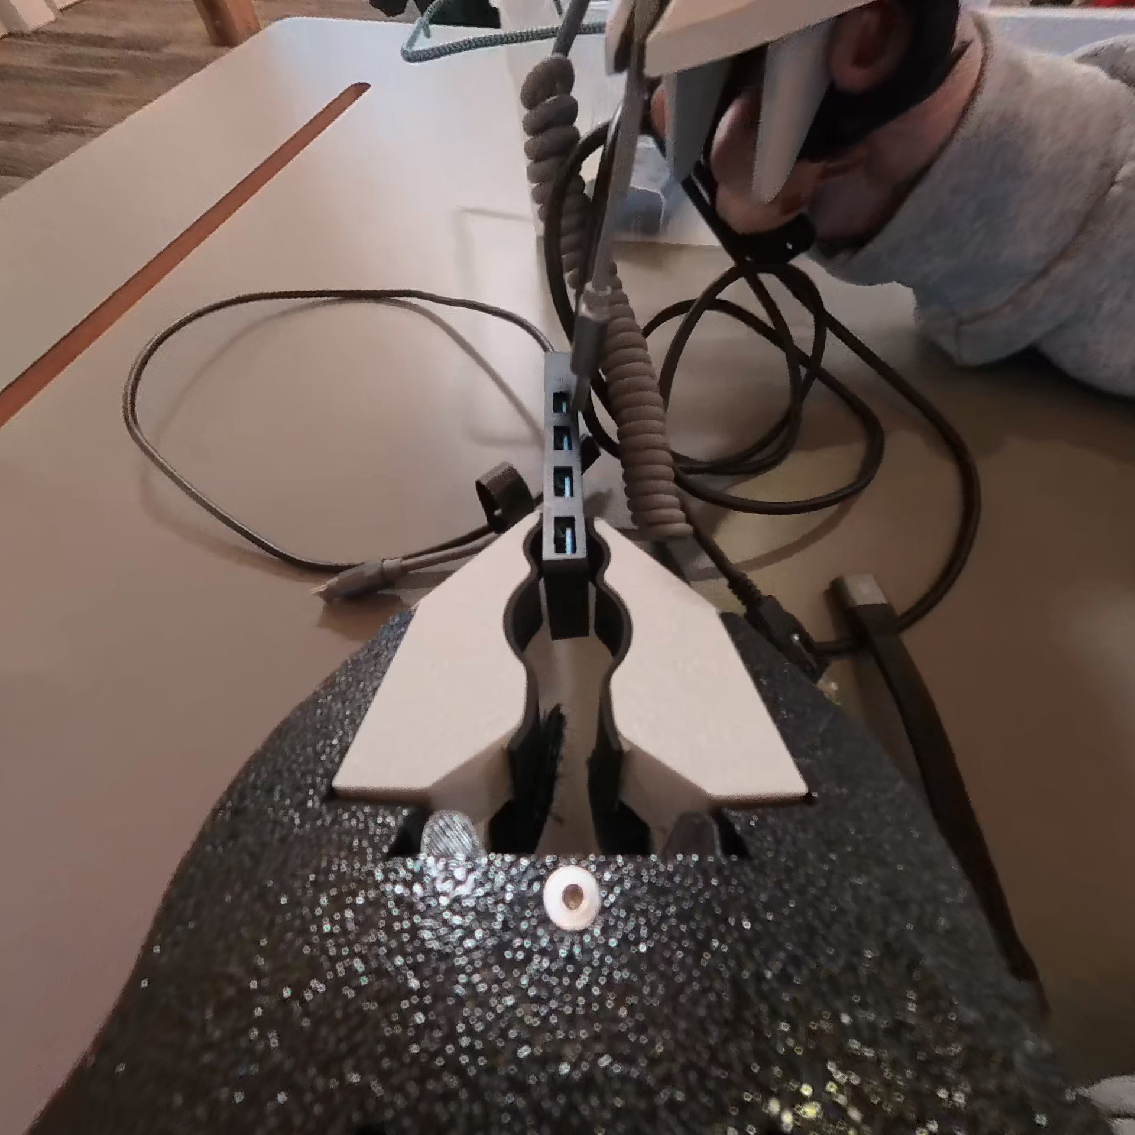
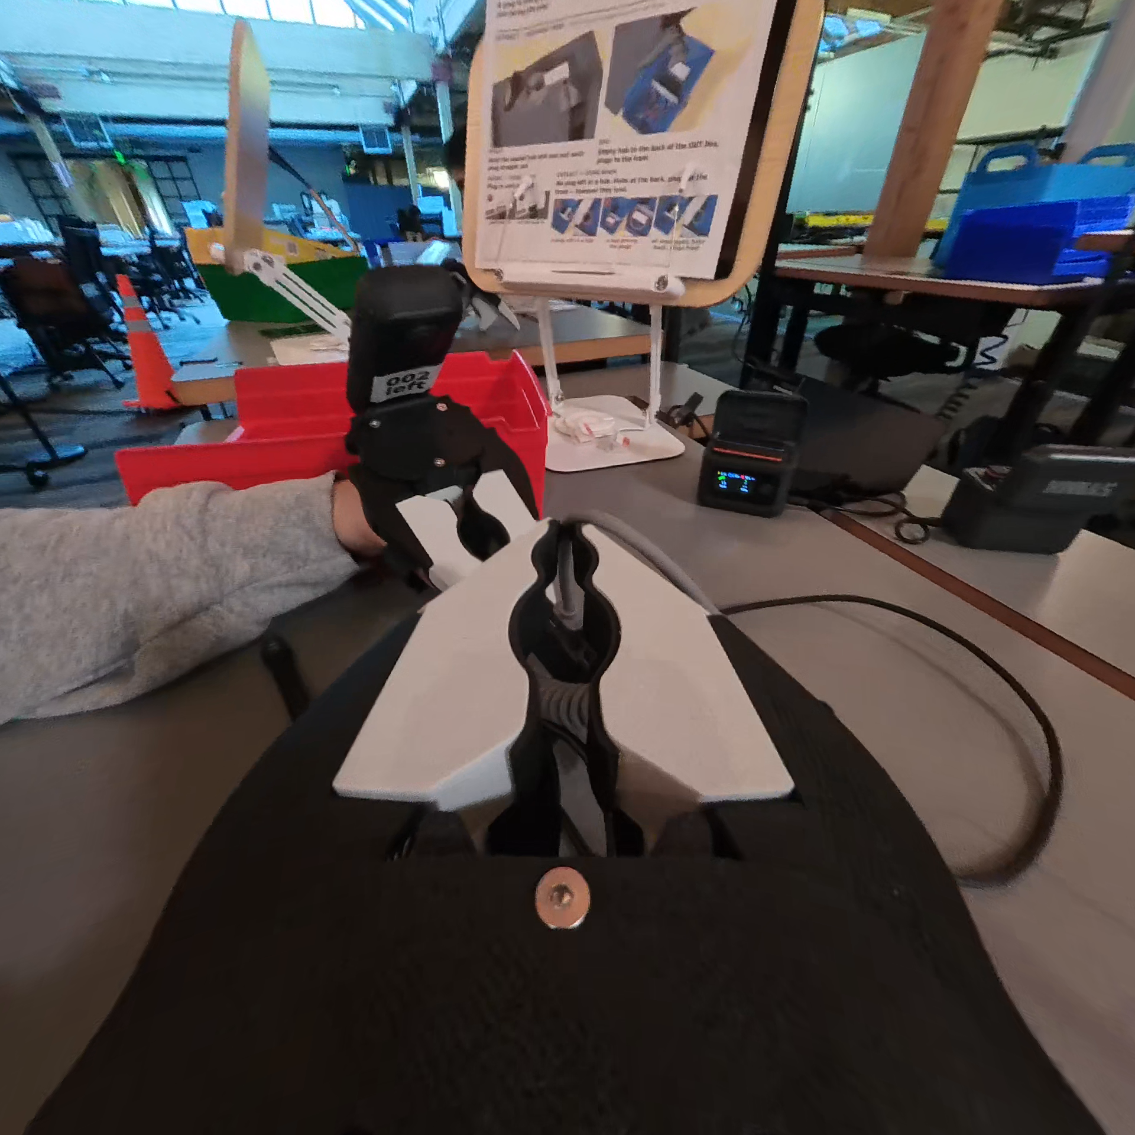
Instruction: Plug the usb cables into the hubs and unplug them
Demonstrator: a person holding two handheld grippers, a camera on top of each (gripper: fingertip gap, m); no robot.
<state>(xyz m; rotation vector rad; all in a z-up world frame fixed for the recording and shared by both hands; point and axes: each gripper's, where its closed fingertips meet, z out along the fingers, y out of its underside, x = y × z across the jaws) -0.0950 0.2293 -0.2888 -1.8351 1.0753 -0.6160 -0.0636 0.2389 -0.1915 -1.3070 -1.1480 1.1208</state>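
While left gripper [image 1: 566,553] clamps 1 hub [image 1: 562,491], 4 ports show.

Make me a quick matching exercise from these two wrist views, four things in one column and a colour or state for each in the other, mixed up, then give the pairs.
Things:
1. USB hub
2. Grey plug
3. Storage bin
4. Coiled cable

Descriptions:
A. red, on the table behind the left gripper
B. clamped at one end by the left gripper
C. draped beside the hub, free of both grippers
D. hanging from the right gripper, tip at the hub's far port

Pairs: 1-B, 2-D, 3-A, 4-C
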